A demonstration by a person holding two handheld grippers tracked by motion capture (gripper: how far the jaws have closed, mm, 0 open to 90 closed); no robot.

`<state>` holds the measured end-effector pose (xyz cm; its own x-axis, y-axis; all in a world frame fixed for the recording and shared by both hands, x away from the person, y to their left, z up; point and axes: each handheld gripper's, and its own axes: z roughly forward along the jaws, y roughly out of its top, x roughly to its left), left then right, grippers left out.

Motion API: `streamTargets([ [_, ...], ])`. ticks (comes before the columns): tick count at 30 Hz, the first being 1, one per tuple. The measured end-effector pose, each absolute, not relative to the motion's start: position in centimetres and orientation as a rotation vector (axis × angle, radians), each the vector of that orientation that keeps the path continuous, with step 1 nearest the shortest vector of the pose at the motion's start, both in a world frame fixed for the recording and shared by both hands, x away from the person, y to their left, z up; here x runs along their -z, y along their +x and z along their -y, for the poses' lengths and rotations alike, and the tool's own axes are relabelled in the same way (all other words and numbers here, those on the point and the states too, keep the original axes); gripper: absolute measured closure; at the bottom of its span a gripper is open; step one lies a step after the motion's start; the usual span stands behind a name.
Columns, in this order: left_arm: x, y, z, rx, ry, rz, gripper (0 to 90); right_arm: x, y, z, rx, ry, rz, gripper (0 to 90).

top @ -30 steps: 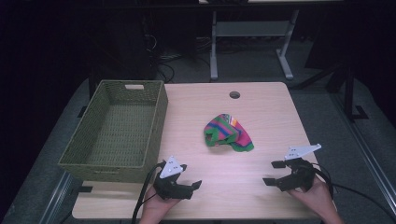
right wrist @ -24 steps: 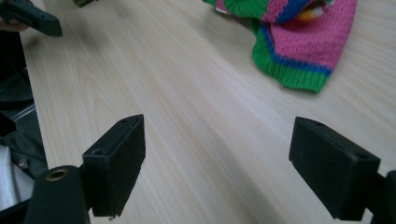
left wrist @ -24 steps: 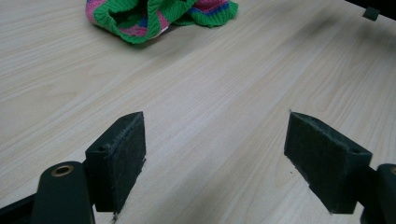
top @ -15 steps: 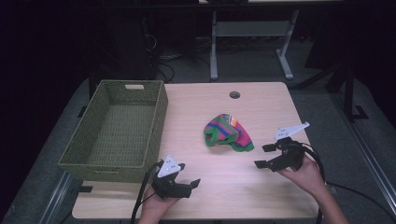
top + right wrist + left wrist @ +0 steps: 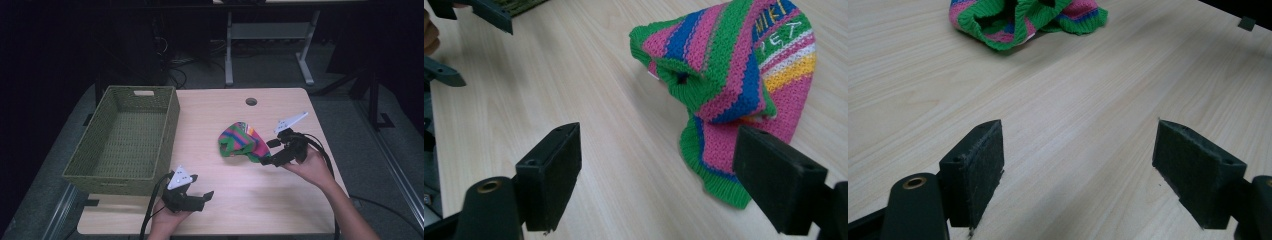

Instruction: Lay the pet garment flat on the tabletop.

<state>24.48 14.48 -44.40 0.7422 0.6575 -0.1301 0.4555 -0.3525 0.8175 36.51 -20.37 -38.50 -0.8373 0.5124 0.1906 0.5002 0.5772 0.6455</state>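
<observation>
A crumpled knitted piece [image 5: 241, 141] striped in green, pink, blue and yellow lies on the wooden table [image 5: 225, 210], right of centre. My right gripper [image 5: 270, 153] is open at its right edge, with the jaws on either side of the cloth's near corner without closing on it. The right gripper view has that gripper [image 5: 656, 160] wide open, and the knit [image 5: 734, 75] reaches in toward its right jaw. My left gripper [image 5: 204, 200] rests open near the table's front edge. Bare wood lies between its jaws [image 5: 1078, 150], and the knit [image 5: 1023, 15] sits far ahead.
An empty green woven basket [image 5: 125, 140] stands on the left side of the table. A round cable hole [image 5: 251, 101] is near the far edge. Metal frame legs [image 5: 229, 55] stand on the floor behind the table.
My right gripper has moved forward and to the left, from the table's right front up to the knitted piece. The left gripper has stayed put.
</observation>
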Motion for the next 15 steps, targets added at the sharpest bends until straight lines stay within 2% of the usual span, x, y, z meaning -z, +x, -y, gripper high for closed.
streamTargets([
  [15,44.4,24.5,-14.5,-0.273,2.008,-0.84,20.3,38.7,40.2,17.1,-0.971,0.864,-2.791,21.6],
])
